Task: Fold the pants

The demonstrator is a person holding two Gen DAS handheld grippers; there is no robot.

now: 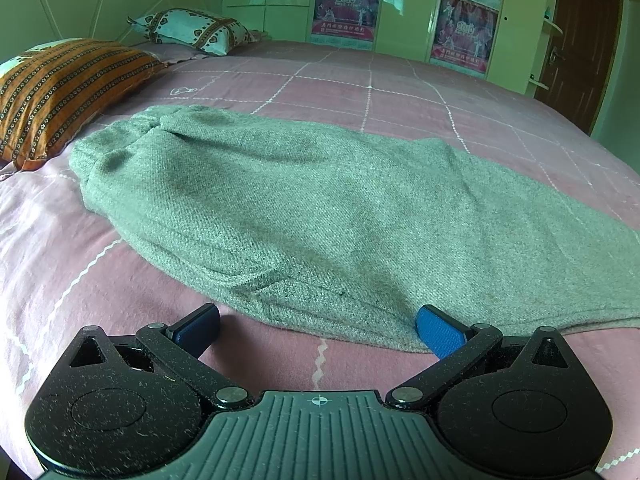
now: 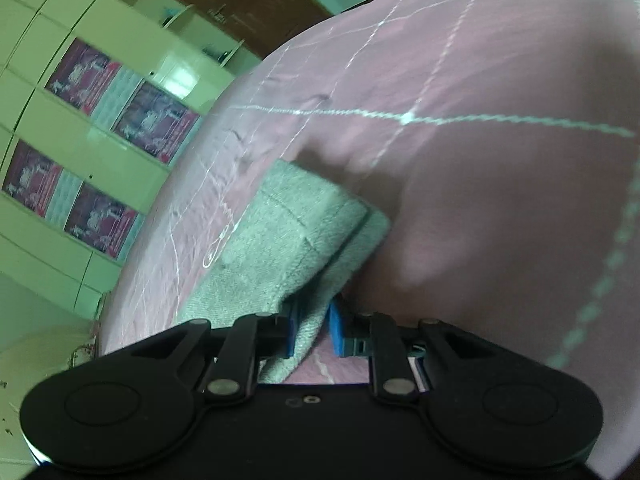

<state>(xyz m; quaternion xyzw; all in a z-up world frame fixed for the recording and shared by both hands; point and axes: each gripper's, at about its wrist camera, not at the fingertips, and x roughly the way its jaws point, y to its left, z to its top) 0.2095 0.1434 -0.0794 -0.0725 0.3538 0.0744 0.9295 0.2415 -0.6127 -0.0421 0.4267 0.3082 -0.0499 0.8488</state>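
Observation:
Grey-green knit pants [image 1: 304, 216] lie spread across the pink bed, waistband at the far left near the pillows. My left gripper [image 1: 318, 326] is open and empty, its blue pads [image 1: 438, 334] at the pants' near edge. In the right wrist view my right gripper [image 2: 314, 330] is shut on a fold of the pants' leg end [image 2: 288, 236], lifted and tilted above the bedsheet. The view is blurred.
The pink checked bedsheet [image 1: 400, 92] covers the bed. An orange striped pillow [image 1: 60, 88] and a white patterned pillow [image 1: 192, 30] lie at the head. A pale wardrobe with posters [image 1: 464, 28] and a brown door [image 1: 580, 40] stand behind.

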